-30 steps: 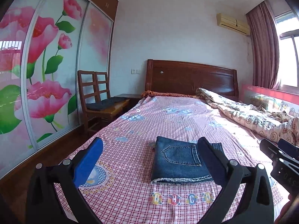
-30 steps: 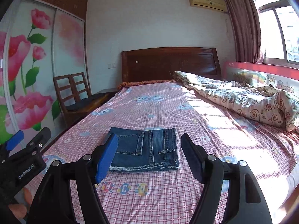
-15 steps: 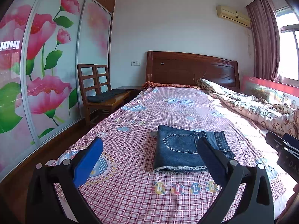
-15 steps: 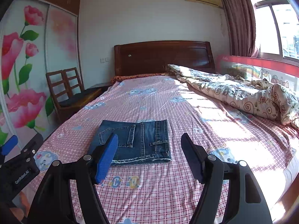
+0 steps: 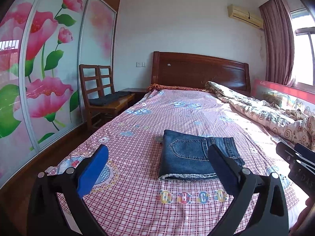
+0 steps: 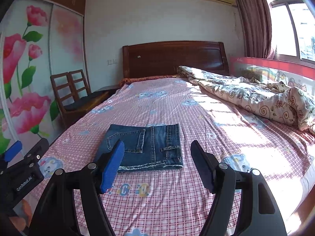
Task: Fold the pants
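Blue denim pants [image 5: 189, 153] lie folded into a compact rectangle on the pink checked bedsheet [image 5: 137, 200], back pocket up; they also show in the right wrist view [image 6: 149, 147]. My left gripper [image 5: 157, 157] is open and empty, held above the foot of the bed, short of the pants. My right gripper [image 6: 157, 151] is open and empty, also held back from the pants. Each gripper shows at the edge of the other's view: the right one [image 5: 295, 161] and the left one [image 6: 21, 163].
A crumpled floral quilt [image 6: 256, 94] lies along the bed's right side by the window. A wooden headboard [image 5: 198, 70] stands at the far end. Wooden chairs [image 5: 102, 94] and a flowered wardrobe [image 5: 39, 68] stand to the left.
Both grippers have drawn back and risen from the folded pants, staying open. The pants lie still.
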`<state>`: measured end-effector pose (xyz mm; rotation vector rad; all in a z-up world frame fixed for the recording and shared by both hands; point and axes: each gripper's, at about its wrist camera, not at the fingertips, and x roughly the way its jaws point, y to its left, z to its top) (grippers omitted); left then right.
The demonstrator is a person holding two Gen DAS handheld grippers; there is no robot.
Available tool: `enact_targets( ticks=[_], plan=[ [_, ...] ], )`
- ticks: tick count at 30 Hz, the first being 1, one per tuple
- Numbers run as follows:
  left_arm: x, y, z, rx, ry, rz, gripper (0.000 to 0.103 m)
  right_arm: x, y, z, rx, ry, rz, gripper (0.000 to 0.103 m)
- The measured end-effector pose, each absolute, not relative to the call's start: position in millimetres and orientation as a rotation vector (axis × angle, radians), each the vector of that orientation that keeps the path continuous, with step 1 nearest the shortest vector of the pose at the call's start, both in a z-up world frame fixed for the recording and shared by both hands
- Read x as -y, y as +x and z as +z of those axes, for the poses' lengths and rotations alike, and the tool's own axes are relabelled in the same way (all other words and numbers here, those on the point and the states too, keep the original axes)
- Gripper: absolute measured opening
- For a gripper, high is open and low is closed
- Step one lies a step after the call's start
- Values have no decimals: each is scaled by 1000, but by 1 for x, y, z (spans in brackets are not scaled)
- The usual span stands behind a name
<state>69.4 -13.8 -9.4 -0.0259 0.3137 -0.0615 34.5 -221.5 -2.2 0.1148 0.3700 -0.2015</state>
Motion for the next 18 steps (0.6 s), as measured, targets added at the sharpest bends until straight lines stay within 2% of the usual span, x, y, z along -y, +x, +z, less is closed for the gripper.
enact_targets(
  ticks=[18],
  plan=[
    [14,71,-10,-322,-25,-63,101,215,39,1,-381,112,-153,70]
  ],
)
